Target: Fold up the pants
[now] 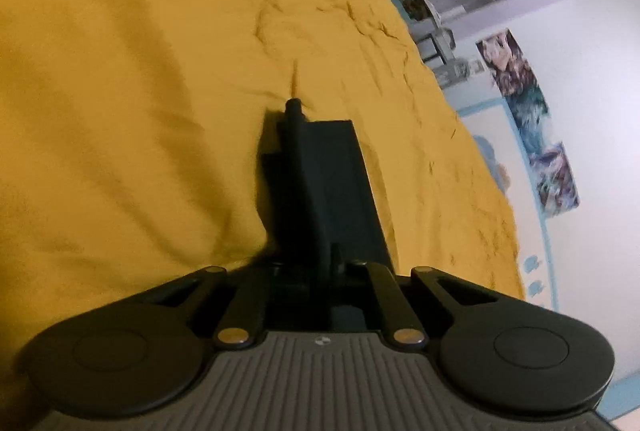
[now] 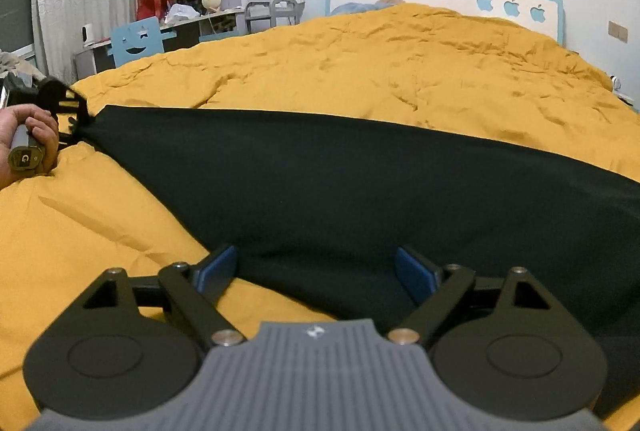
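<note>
Black pants [image 2: 320,183] only rightward visible

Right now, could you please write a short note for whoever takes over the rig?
Left gripper: shut, pinching one end of the dark pants; in the right wrist view a hand holds it at the far left edge.
Right gripper: jaws wide open, hovering over the near edge of the pants, gripping nothing.
Pants: spread in a long band across the yellow duvet on the bed.
Done: cloth laid out fairly flat; one end secured.
Left: probably close the right gripper on the near edge, then carry out the fold. No finished fold can be made out yet.
</note>
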The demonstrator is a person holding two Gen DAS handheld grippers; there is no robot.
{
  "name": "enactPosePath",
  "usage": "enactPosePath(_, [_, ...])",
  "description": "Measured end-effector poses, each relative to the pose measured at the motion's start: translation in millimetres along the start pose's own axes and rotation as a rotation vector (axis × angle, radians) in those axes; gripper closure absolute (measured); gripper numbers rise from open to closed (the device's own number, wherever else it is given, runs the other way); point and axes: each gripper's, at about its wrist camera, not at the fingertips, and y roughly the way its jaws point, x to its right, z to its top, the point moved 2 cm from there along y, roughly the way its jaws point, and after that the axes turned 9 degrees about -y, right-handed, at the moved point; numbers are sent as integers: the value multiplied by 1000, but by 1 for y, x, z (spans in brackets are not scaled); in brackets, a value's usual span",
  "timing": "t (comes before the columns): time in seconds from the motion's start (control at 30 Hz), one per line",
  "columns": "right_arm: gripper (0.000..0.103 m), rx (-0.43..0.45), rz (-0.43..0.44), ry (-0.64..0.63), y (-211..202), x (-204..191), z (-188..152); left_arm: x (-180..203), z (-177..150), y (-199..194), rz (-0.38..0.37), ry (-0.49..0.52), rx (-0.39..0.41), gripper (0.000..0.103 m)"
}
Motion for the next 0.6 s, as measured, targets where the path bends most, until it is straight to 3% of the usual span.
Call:
enactPosePath(0.2, [20,7,11,17,-2,4,0,7,-1,-7,-24,-27,24,98])
enactPosePath(0.5, [20,14,20,31,-3,8,-2,58,-18,-29,-126,170,76,98])
enactPosePath(0.6, [20,16,22,34,-3,9,-3,77,-28,-34,-145,282,101,98])
